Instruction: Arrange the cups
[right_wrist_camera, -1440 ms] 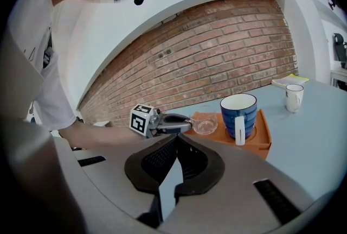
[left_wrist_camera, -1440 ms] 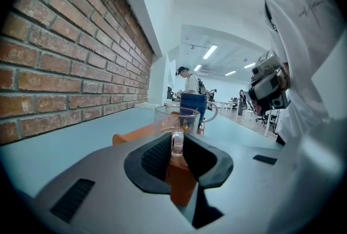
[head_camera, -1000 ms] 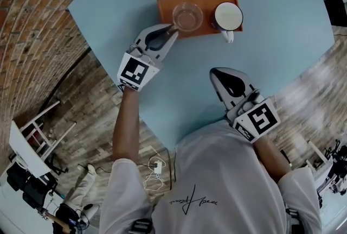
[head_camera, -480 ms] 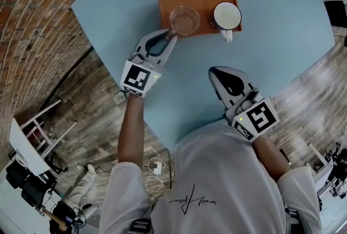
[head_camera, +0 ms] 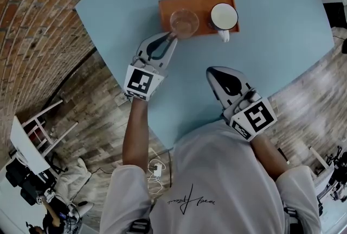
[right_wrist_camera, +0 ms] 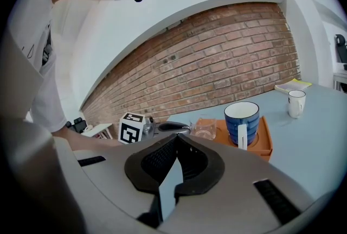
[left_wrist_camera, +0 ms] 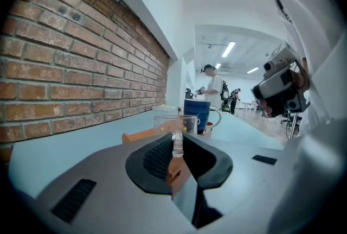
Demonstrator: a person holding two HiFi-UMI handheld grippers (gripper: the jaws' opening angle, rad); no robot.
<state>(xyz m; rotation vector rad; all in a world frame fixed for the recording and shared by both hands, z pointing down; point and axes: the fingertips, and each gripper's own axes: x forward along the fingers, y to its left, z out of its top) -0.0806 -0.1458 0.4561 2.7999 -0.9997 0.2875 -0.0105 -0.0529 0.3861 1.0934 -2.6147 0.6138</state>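
We note left gripper (head_camera: 173, 36) clamped on glass cup (head_camera: 184, 22) at the tray (head_camera: 166, 9); right gripper (head_camera: 211, 71) closed, empty. Risk: slick glass slips, cup strikes mug (head_camera: 224, 16).

The left gripper (head_camera: 173, 37) is held at the near left corner of the orange tray (head_camera: 203, 2), with its jaws closed on a clear part at the near side of the glass cup (head_camera: 184, 22). That grip is seen between the jaws in the left gripper view (left_wrist_camera: 177, 143). The left arm (head_camera: 135, 130) is stretched out towards the tray. The right gripper (head_camera: 210, 71) is kept well short of the tray, below its right end and pointed towards it. Its jaws are pressed together with nothing between them (right_wrist_camera: 174, 138). The right arm (head_camera: 268, 151) is bent and drawn in beside the torso.
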